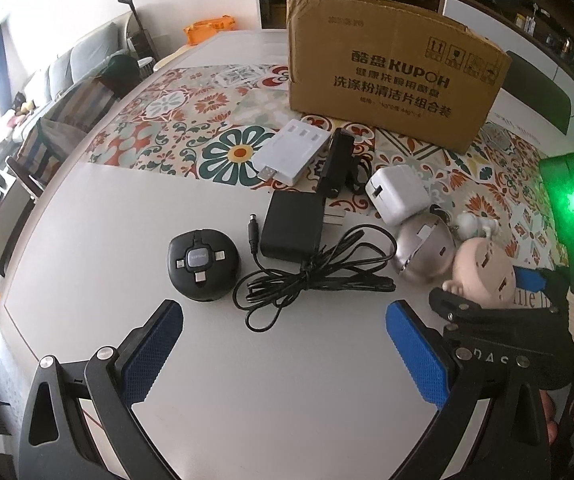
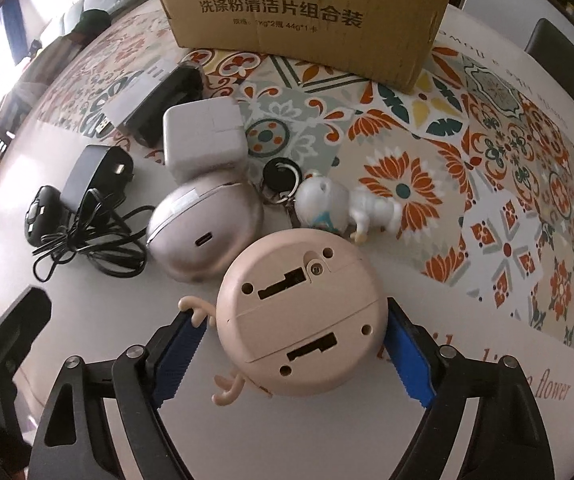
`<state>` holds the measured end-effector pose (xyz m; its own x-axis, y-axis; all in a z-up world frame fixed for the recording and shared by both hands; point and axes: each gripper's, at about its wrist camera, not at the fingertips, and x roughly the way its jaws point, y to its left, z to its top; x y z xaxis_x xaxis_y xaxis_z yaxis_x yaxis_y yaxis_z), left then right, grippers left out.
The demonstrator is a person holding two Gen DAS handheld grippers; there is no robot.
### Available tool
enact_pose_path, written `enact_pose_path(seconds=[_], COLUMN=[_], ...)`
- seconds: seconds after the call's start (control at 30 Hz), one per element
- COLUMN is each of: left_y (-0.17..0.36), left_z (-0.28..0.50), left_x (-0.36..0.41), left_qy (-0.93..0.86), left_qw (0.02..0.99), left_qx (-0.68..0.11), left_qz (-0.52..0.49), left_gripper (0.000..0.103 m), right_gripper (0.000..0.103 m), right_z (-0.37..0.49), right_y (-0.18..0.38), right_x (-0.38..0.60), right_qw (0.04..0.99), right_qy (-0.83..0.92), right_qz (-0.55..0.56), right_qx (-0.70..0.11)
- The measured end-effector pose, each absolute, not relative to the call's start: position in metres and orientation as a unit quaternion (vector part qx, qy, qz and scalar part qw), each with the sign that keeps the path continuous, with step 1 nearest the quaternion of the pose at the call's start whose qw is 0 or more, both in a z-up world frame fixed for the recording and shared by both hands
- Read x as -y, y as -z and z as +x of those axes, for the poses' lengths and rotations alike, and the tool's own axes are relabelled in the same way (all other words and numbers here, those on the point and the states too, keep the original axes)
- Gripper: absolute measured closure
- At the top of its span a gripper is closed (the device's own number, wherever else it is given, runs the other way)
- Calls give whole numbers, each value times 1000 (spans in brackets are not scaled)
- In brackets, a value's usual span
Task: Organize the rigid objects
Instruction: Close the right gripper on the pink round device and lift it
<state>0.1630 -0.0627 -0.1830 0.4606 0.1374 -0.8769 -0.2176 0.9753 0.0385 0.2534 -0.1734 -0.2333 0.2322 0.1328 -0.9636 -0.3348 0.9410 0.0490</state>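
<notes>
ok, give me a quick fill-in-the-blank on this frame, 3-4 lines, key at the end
1. The right hand-held gripper has its fingers on either side of the round ____-coloured toy.
2. The left hand-held gripper is open and holds ____.
3. The cardboard box at the back of the table is printed with the brand name ____.
4. The coiled cable belongs to the ____ power adapter.

Missing words: pink; nothing; KUPOH; black

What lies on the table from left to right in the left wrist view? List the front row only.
Round black cable reel → black power adapter with its coiled cord → silver egg-shaped case → pink round toy.
</notes>
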Motion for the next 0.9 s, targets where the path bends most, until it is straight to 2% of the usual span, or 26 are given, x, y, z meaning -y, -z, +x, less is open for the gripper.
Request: enact_pose_path(seconds=[0.6,0.9], left_y=[182,178], left_z=[163,161], left_x=[59,29], left_qy=[-94,-104], left_qw=[856,863], left_qx=[-508,-495], left_qz=[-33,-14], left_gripper=[0,0], right_gripper=[18,18], right_z=[231,211], right_y=[223,202], right_x=[190,176], right_qw=[795,799], right_qy=[-164,-158], right_qz=[-47,-28], right_qx=[-582,-579])
